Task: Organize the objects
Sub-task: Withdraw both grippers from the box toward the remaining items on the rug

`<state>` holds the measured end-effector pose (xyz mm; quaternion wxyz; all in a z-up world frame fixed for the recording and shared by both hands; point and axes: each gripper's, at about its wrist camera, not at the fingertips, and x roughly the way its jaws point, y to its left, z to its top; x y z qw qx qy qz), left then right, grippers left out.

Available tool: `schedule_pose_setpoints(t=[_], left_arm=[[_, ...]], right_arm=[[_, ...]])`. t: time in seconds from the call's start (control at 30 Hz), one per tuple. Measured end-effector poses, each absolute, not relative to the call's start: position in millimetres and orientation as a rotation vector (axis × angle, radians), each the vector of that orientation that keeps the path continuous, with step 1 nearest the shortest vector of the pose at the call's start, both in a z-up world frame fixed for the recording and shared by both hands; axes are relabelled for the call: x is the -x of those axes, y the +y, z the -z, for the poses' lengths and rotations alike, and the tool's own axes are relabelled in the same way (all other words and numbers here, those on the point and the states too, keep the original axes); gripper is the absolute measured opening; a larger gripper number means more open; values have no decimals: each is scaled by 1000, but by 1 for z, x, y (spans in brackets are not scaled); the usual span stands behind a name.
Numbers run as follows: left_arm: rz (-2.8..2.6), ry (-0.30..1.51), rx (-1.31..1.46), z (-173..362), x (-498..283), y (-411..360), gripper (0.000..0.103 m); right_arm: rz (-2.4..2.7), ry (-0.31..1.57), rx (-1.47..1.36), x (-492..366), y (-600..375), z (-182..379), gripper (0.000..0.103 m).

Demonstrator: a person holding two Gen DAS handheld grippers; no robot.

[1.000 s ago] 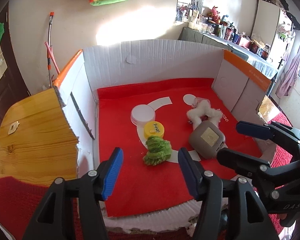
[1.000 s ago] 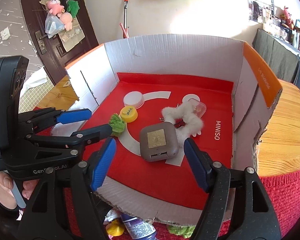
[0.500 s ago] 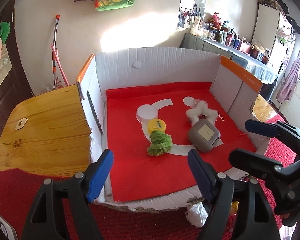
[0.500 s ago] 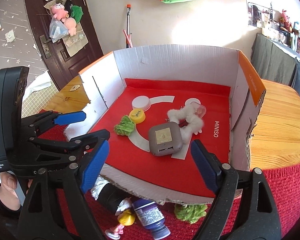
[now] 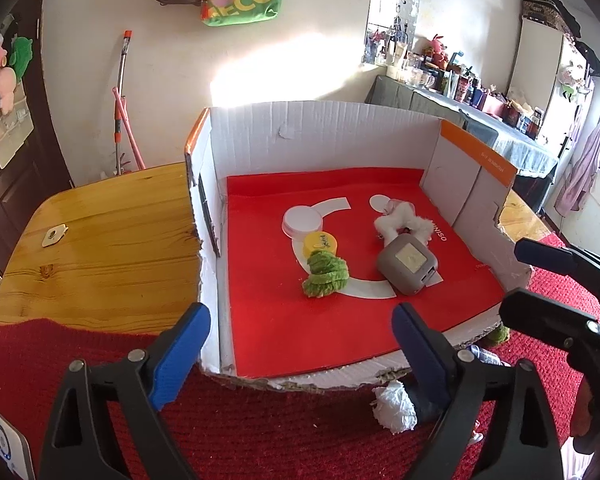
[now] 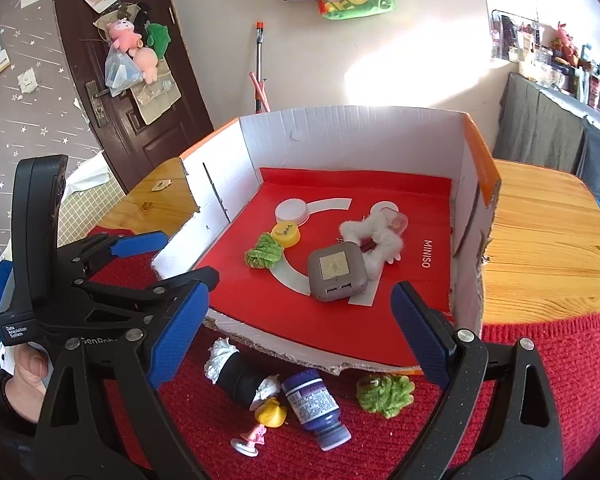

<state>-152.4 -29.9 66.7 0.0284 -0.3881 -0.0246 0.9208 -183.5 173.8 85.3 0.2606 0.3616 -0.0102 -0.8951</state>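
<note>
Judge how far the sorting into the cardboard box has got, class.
Done: the grey case, yellow cap, white lid, white scrunchie and one green scrunchie lie in the box. In hand: nothing; the left gripper and right gripper have just been opening their jaws. Left: the purple bottle, black roll, duck and second green scrunchie outside.

Right gripper (image 6: 300, 320) fills the lower frame, blue pads wide apart, jaws just been opening, nothing between them. Left gripper (image 6: 156, 258) at left centre, likewise spread and empty, a hand (image 6: 28, 376) beneath it. Cardboard box (image 6: 340, 128) at centre, red floor. Inside: white lid (image 6: 291, 211), yellow cap (image 6: 286, 234) touching a green fuzzy piece (image 6: 264, 256), grey square case (image 6: 336, 271) against a white fluffy ring (image 6: 374, 236). On red cloth (image 6: 560, 360) below the box: purple bottle (image 6: 316, 408), black roll (image 6: 240, 376), second green fuzzy piece (image 6: 386, 394), small yellow toy (image 6: 271, 412).
</note>
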Motion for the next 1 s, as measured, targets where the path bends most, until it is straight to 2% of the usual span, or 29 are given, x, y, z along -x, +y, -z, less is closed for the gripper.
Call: schedule_pose_setpoints(t=[0.27, 1.0], left_arm=[[-2843, -63, 1168, -69, 138, -27, 103], [-2845, -12, 1168, -59, 112, -16, 103]], right_arm=[[2421, -49, -980, 171, 179, -83, 100], [2418, -78, -982, 133, 193, -74, 102]])
